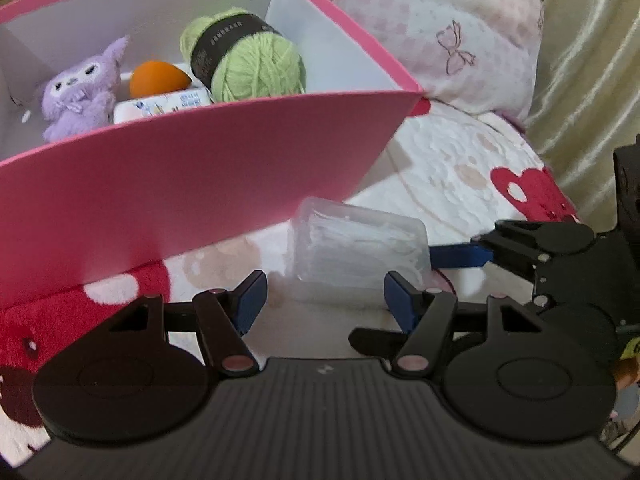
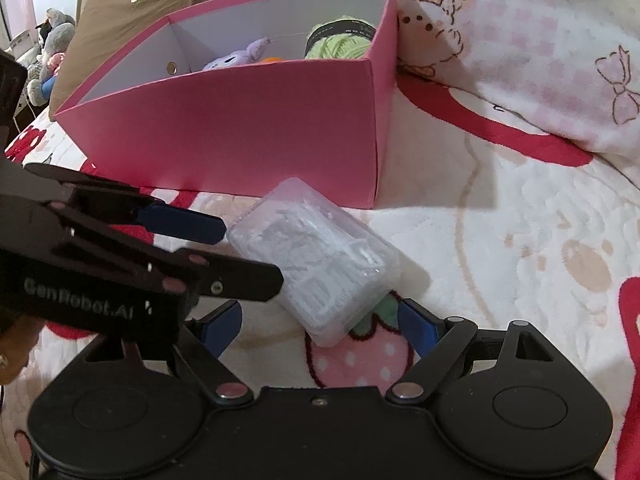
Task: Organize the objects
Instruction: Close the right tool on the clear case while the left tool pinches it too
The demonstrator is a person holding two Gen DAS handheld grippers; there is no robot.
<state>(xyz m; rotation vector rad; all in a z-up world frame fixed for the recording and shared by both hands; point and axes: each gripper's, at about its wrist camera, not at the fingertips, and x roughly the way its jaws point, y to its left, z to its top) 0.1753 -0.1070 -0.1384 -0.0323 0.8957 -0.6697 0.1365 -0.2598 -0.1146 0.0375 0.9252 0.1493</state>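
A clear plastic case (image 1: pixel 358 246) of small white items lies on the patterned blanket in front of the pink box (image 1: pixel 192 176); it also shows in the right wrist view (image 2: pixel 320 260). My left gripper (image 1: pixel 324 298) is open, its blue pads just short of the case. My right gripper (image 2: pixel 320 324) is open, with the near end of the case between its pads. In the box lie a green yarn ball (image 1: pixel 248 56), a purple plush (image 1: pixel 80 92), an orange ball (image 1: pixel 158 78) and a white packet (image 1: pixel 160 106).
The pink box (image 2: pixel 248 120) stands on a white and red blanket (image 2: pixel 500 240). A pink patterned pillow (image 1: pixel 440 32) lies behind it to the right. A brown pillow (image 2: pixel 132 0) and plush toys (image 2: pixel 52 48) are at the far left.
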